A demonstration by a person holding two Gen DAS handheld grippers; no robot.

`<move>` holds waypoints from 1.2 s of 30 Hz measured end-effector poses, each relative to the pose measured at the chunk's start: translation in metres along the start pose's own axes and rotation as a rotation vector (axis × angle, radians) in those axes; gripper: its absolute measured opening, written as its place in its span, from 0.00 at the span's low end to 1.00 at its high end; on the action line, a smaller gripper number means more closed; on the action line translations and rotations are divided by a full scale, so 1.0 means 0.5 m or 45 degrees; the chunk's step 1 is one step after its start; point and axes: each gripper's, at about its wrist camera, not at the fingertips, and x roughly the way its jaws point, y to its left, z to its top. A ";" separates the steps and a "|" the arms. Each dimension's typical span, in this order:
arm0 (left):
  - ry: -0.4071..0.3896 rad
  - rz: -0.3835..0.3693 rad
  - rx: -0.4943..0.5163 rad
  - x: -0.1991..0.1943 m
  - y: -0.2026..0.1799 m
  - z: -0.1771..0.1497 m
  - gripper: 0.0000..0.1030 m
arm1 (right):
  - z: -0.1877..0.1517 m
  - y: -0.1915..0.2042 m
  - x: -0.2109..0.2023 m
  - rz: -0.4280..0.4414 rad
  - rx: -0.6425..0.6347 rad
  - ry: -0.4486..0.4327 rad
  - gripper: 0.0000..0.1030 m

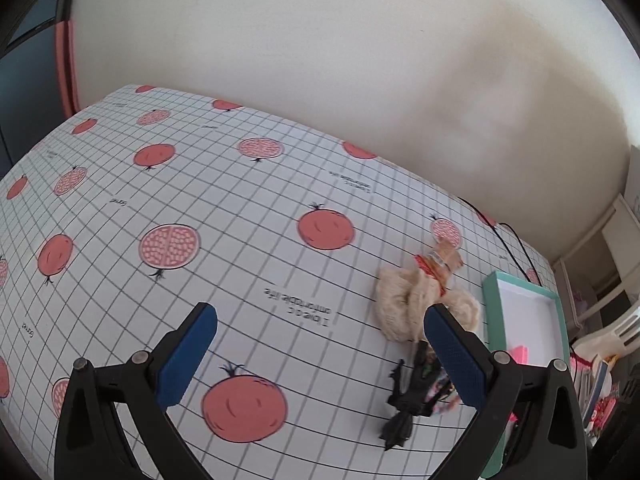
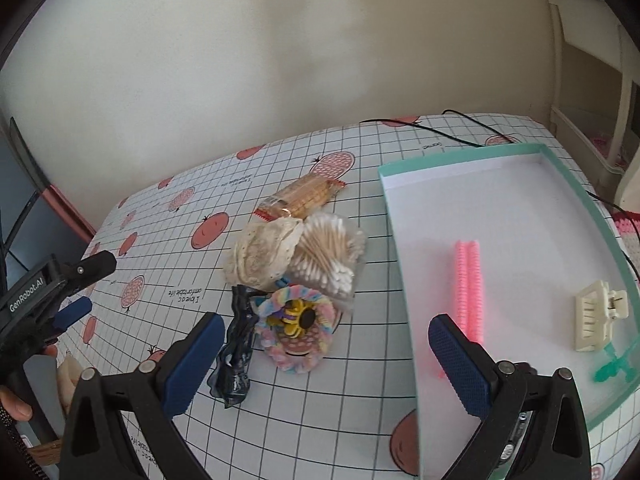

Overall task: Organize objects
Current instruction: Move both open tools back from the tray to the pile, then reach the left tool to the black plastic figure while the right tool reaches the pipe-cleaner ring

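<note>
A heap of small items lies mid-table: a wrapped biscuit pack, a cream fabric bundle, a bag of cotton swabs, a pastel scrunchie with a sunflower clip and a crumpled black piece. A mint-rimmed box to the right holds a pink pipe cleaner, a cream claw clip and a green piece. My right gripper hovers open over the box's left wall. My left gripper is open, left of the heap.
The table wears a grid cloth with pomegranate prints. A black cable runs along the far edge by the cream wall. White furniture stands at the right. The left gripper's body and a hand show at the right view's left edge.
</note>
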 end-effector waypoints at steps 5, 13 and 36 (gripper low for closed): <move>0.051 -0.021 -0.026 0.018 0.011 -0.009 1.00 | -0.009 0.023 0.031 0.006 -0.029 0.038 1.00; 0.130 -0.087 0.046 0.046 -0.043 -0.037 1.00 | -0.015 -0.005 0.056 -0.035 -0.006 0.104 0.88; 0.340 -0.105 0.188 0.101 -0.123 -0.097 1.00 | -0.021 0.002 0.111 -0.015 0.008 0.193 0.47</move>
